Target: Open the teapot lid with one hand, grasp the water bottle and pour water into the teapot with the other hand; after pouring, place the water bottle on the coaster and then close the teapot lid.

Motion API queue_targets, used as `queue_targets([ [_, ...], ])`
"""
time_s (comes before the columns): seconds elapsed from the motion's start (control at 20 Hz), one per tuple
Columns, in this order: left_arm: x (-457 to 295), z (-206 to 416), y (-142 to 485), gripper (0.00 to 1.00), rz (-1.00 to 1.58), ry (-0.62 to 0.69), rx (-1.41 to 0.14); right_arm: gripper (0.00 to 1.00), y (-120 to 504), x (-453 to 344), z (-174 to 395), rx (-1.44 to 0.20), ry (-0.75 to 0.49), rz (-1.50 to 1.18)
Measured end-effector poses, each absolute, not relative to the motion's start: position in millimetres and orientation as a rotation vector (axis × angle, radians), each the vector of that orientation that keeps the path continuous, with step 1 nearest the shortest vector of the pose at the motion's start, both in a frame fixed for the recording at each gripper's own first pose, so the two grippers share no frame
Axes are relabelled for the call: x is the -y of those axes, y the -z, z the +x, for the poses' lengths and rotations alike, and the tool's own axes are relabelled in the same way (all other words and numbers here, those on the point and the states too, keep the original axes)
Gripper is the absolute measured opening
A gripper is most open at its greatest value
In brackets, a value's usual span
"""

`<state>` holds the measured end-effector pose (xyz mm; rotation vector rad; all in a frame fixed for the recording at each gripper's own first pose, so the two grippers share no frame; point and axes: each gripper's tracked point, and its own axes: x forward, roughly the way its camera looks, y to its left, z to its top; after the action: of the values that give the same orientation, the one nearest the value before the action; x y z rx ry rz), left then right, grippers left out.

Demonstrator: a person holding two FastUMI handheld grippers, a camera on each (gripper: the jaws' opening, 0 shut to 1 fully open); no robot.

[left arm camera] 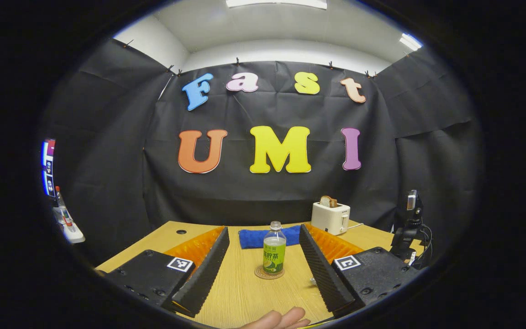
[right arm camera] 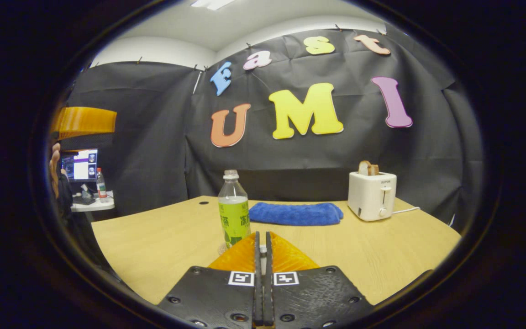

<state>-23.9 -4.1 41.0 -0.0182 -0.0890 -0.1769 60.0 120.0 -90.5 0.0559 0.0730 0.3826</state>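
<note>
Left gripper view: my left claw is spread wide; the water bottle stands upright on the coaster between my fingers, at 12 o'clock.
Right gripper view: my right claw is pressed together, empty; the bottle stands at 11 o'clock, the toaster at 2 o'clock.

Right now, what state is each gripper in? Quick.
Left gripper: open, holding nothing; the water bottle stands on the coaster ahead between its fingers, untouched.
Right gripper: closed, fingers together, holding nothing.
</note>
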Motion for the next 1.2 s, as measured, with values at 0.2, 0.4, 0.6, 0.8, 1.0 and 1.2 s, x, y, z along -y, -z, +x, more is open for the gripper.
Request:
queue_targets([
  [0.2,4,-20,-36,0.96,0.003,0.168,0.078,0.01,109,-122,65,-0.115,-0.386,0.058],
  [0.4,11,-20,-33,0.96,0.014,0.181,0.072,0.04,116,-121,66,-0.140,-0.387,0.065],
  [0.6,12,-19,-34,0.96,0.021,0.183,0.076,0.04,116,-121,69,-0.127,-0.385,0.059],
  [0.8,8,-16,-31,0.96,0.019,0.178,0.068,0.08,108,-120,65,-0.107,-0.377,0.045],
  [1.0,3,-15,-30,0.96,0.001,0.161,0.061,0.53,93,-116,53,-0.090,-0.365,0.015],
  [1.2,2,-14,-31,0.96,0.013,0.145,0.065,0.75,67,-107,35,-0.046,-0.356,0.011],
])
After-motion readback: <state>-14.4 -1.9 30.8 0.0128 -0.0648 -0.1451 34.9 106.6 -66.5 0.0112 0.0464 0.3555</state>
